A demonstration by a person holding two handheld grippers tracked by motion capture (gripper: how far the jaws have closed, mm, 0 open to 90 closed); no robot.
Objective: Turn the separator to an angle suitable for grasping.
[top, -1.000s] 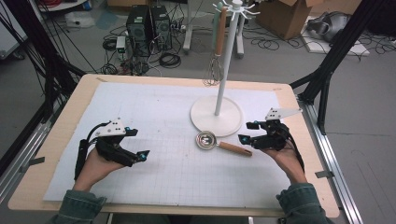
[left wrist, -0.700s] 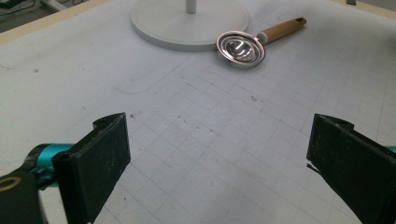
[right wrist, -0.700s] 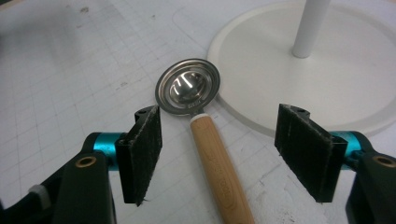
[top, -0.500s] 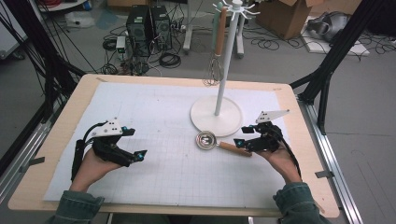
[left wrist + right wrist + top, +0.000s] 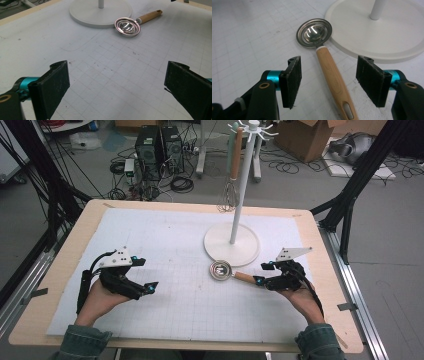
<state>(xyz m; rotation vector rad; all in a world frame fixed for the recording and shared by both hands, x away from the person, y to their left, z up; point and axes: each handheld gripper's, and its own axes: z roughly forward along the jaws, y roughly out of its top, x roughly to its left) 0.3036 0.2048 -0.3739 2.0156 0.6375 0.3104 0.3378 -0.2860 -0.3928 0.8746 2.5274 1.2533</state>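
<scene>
On the gridded mat (image 5: 175, 245), the white stand (image 5: 232, 242) rises, a whisk (image 5: 229, 195) hanging behind its pole. Just beside its base lies the wooden-handled scoop (image 5: 327, 62), handle between the right gripper (image 5: 328, 80)'s closing jaws, pads not touching. The left gripper (image 5: 116, 82) gapes wide, empty, over bare mat.

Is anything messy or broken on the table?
Nothing looks broken or spilled. The one thing that seems out of place is the wooden-handled spoon: it lies flat on the mat beside the white stand, while a whisk hangs from the stand's hooks. The right gripper sits open around the spoon's handle.
</scene>
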